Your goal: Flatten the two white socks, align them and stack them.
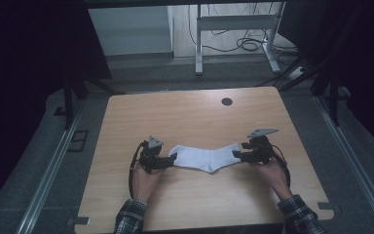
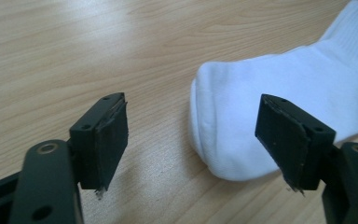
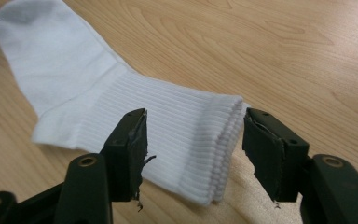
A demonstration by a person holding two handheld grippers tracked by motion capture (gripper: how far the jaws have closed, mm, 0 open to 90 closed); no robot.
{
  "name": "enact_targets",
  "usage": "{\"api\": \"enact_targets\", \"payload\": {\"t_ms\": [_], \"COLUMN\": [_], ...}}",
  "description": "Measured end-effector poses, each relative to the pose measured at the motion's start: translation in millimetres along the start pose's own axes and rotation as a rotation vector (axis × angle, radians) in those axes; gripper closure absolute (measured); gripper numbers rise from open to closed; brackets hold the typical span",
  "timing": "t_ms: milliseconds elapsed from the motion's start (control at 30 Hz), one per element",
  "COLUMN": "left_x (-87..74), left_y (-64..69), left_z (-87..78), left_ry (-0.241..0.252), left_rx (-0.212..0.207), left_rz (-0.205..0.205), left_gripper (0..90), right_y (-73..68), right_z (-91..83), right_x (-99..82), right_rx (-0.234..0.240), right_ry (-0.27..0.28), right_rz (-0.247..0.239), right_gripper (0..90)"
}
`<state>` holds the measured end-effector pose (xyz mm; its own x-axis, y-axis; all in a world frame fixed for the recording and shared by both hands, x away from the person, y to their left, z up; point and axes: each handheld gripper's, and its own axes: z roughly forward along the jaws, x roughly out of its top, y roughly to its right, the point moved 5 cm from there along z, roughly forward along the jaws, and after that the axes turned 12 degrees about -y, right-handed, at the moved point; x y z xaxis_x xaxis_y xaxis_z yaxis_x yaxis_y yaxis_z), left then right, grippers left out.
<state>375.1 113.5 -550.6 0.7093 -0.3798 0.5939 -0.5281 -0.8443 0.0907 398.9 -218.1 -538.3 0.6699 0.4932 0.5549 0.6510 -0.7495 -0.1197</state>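
Observation:
A white sock [image 1: 205, 158] lies flat on the wooden table [image 1: 190, 117], bent at the heel, toe to the left and ribbed cuff to the right. My left gripper [image 1: 173, 159] sits at the toe end with its jaws wide apart; the toe [image 2: 242, 116] rests on the table between them and the pads do not press it. At the cuff end my right gripper [image 1: 236, 155] is open too, the ribbed cuff [image 3: 200, 140] lying loose between its jaws. A hand holds each gripper from the near side.
A dark round hole [image 1: 227, 101] marks the table's far side. Beyond the table stands a white metal frame [image 1: 233, 29] with cables on the floor. Dark rails run along both sides.

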Motion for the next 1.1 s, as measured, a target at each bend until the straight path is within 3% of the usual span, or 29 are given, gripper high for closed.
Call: {"api": "enact_targets", "payload": {"t_ms": [233, 600, 1100], "left_x": [-1.3, -13.6, -39.7], "left_y": [6.2, 14.8, 20.7], "left_z": [-13.0, -37.1, -61.4], "left_ry": [0.000, -0.002, 0.020], "left_rx": [-0.014, -0.007, -0.012], "left_rz": [0.023, 0.070, 0.091], "left_gripper": [18.9, 13.6, 12.1], "right_y": [-6.8, -22.1, -28.0], "right_z": [-12.7, -34.2, -53.9], "right_x": [-1.8, -8.4, -32.4], "right_rx": [0.032, 0.019, -0.009], "right_ry": [0.012, 0.032, 0.032], "right_rz": [-0.019, -0.077, -0.089], "right_gripper": [33.7, 19.9, 14.6]}}
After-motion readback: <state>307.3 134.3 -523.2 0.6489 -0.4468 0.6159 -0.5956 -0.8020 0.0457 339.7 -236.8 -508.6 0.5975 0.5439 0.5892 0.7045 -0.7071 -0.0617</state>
